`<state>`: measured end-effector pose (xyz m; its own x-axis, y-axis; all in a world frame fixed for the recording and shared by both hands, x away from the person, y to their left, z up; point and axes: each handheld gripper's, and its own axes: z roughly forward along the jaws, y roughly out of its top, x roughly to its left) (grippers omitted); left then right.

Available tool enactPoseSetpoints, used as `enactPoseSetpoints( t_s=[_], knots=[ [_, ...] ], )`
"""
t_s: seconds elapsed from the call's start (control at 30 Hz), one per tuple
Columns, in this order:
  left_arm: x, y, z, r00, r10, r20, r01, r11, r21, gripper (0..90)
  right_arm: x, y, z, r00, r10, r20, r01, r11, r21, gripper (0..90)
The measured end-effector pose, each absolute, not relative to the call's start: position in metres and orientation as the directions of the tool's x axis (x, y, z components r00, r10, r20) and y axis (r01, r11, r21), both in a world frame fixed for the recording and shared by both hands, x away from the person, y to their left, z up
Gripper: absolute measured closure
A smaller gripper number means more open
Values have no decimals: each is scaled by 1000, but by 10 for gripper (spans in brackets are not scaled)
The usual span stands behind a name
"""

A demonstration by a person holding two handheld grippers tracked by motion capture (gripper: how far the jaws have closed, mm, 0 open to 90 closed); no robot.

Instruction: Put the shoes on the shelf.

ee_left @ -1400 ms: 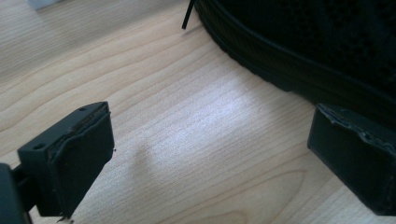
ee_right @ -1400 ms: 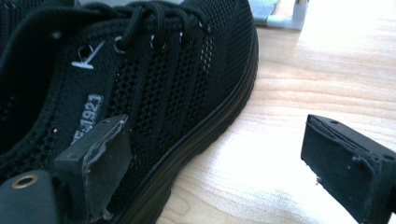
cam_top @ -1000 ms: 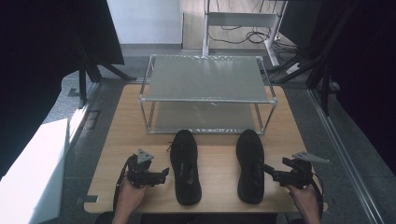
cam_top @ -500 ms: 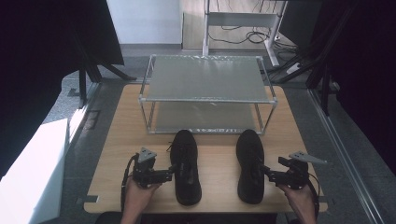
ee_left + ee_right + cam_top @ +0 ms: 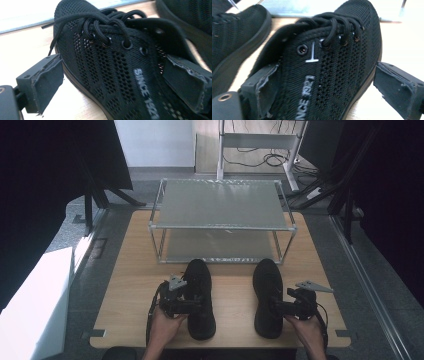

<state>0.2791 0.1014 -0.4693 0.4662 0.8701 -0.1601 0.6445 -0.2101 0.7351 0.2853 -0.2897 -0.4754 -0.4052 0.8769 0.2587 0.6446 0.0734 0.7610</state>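
Black mesh lace-up left shoe (image 5: 120, 72) and right shoe (image 5: 329, 75) sat before the metal two-tier rack (image 5: 220, 220); your left gripper (image 5: 120, 85) and right gripper (image 5: 329, 92) straddled them, jaws apart. Soft mesh could slip when you closed.

Two black shoes (image 5: 200, 297) (image 5: 267, 295), one two-tier rack (image 5: 220, 205), one table (image 5: 125, 270).

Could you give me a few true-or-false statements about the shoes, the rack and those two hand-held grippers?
1. Two black mesh lace-up shoes, the left shoe and the right shoe, lie on the wooden table. True.
2. One shoe sits on the two-tier metal rack. False: both its shelves look bare.
3. The left gripper is open around the left shoe. True.
4. The right gripper is clamped shut. False: its jaws stand apart, astride the right shoe.
5. The shoes are white. False: black.
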Motion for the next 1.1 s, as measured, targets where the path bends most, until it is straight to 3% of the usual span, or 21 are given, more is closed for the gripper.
enactPoseSetpoints(
  t_s=[0.13, 0.43, 0.6, 0.73, 1.1],
  knots=[
    [285, 98, -478, 455, 874, -169, 663, -206, 719, 40, 292, -286, -483, -385, 890, 245, 661, 80, 747, 103],
    [293, 100, -493, 461, 867, -188, 679, -209, 704, 84, 301, -280, -491, -380, 915, 138, 631, 147, 762, 303],
    [291, 104, -490, 462, 868, -183, 674, -209, 708, 222, 302, -283, -489, -368, 925, 91, 618, 170, 768, 474],
    [289, 108, -490, 463, 871, -166, 667, -219, 712, 347, 299, -281, -484, -358, 934, 14, 574, 209, 792, 665],
    [286, 120, -484, 454, 876, -164, 659, -206, 724, 681, 301, -291, -483, -312, 944, 106, 600, 110, 792, 720]
  ],
)
